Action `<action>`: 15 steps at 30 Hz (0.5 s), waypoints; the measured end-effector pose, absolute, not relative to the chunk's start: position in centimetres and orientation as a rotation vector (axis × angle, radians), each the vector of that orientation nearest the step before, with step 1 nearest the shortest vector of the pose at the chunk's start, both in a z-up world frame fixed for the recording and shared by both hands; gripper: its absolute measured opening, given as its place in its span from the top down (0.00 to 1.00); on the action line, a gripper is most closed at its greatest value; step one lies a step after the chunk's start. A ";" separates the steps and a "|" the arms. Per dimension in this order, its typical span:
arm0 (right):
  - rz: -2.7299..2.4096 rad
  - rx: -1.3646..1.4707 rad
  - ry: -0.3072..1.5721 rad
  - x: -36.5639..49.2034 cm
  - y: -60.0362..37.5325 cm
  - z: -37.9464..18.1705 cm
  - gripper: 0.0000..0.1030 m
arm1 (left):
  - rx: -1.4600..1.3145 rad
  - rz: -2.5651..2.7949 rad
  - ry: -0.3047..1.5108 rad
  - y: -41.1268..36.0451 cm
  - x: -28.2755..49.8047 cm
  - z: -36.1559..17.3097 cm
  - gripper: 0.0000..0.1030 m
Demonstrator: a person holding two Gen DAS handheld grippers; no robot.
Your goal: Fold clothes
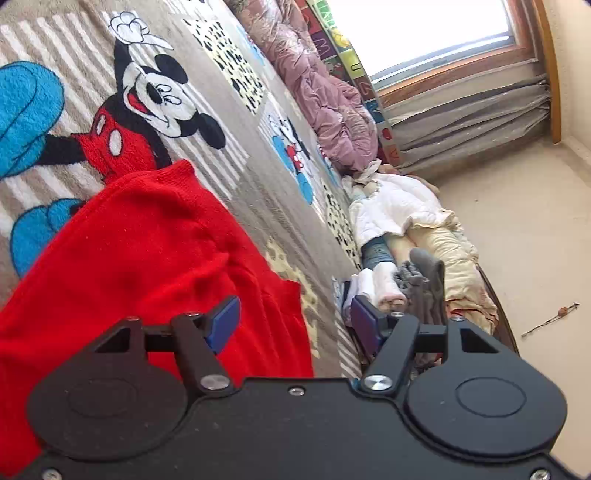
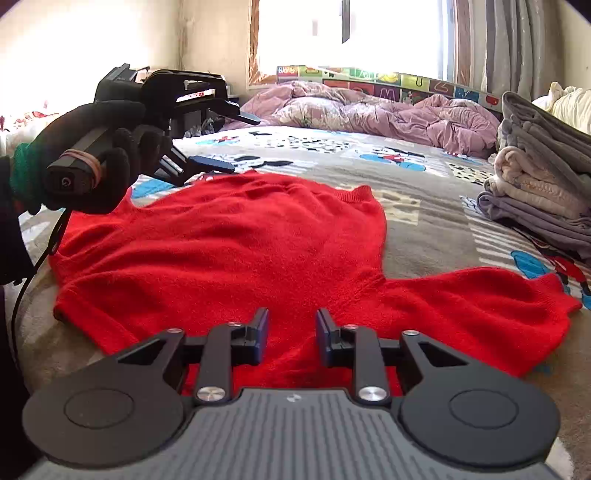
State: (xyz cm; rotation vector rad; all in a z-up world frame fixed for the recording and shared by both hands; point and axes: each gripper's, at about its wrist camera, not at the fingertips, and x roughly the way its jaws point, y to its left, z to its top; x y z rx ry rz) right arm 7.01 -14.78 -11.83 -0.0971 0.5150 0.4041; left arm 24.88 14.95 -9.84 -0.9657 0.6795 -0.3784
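Your red sweater [image 2: 229, 251] lies spread on the cartoon-print blanket [image 2: 417, 192], filling the middle of the right wrist view, with one sleeve [image 2: 480, 306] trailing out toward four o'clock. Your right gripper [image 2: 291, 334] hangs low over the near edge of the sweater at six o'clock, its blue pads partly apart with nothing but red knit showing in the gap below; whether the tips brush the fabric is hard to say from this angle. No cloth is pinched there.

Your left gripper [image 2: 225, 142] sits up at ten o'clock in that same view, held in your gloved hand [image 2: 92, 173], lifted clear of the sweater and with its fingers spread wide. Its own camera agrees: the left gripper [image 1: 291, 325] shows blue pads [image 1: 225, 323] standing well apart, empty, with the sweater [image 1: 147, 266] off at nine o'clock and the blanket [image 1: 229, 122] running up toward twelve.

A stack of folded clothes [image 2: 543, 192] rests on the bed at three o'clock, well apart from the sweater. A rumpled pink quilt [image 2: 369, 110] lies along the far side at twelve o'clock, under the bright window [image 2: 351, 33].
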 end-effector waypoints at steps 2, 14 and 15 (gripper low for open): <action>0.391 -0.086 0.500 6.0 -15.1 -11.3 0.68 | -0.904 -0.360 0.655 14.4 22.2 -8.5 0.35; 0.332 -0.210 0.605 4.5 -15.5 -14.3 0.70 | -0.066 -0.229 0.698 4.2 8.2 -11.7 0.37; 0.337 -0.240 0.577 4.0 -15.6 -14.2 0.70 | 0.001 -0.214 0.733 3.3 8.0 -13.2 0.39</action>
